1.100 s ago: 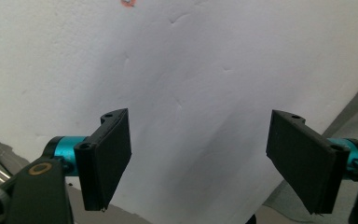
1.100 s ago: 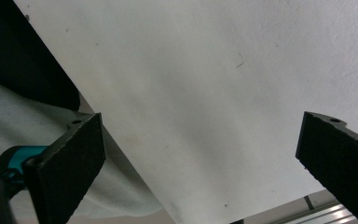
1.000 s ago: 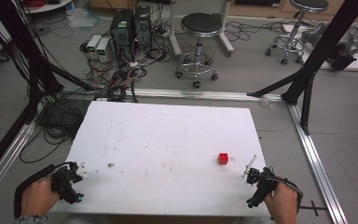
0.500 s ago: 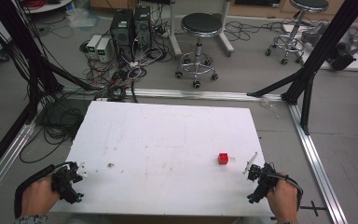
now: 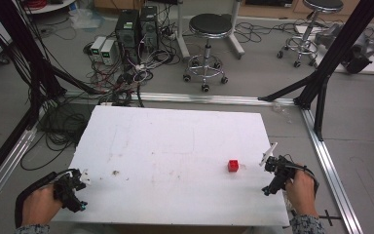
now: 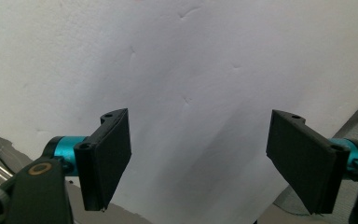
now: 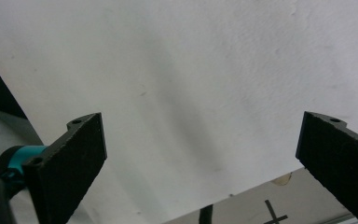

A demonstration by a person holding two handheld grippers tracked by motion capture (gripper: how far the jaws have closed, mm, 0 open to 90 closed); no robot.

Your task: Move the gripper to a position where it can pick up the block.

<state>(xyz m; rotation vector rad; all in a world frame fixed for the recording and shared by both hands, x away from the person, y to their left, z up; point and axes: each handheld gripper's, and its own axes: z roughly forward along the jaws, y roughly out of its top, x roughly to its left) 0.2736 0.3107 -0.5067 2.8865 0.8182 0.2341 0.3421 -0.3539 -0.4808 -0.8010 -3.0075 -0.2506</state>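
Observation:
A small red cube [image 5: 233,165] lies on the white table [image 5: 175,146], right of the middle. My right gripper [image 5: 271,176] is held at the table's right front corner, a short way right of the cube. Its jaws stand wide apart over bare white board [image 7: 191,93], so it is open with nothing between them. My left gripper [image 5: 74,187] rests at the front left corner, far from the cube. It too is open, its black pads [image 6: 107,154] spread over the white surface.
A small dark speck [image 5: 115,172] lies on the table left of centre. Aluminium rails [image 5: 328,161] frame the table. Beyond the far edge stand two stools [image 5: 209,29], computer boxes [image 5: 129,29] and tangled cables [image 5: 121,83] on the floor.
The right gripper has shifted slightly up the right edge, its hand moving a little forward. The left gripper and the red cube stay where they were.

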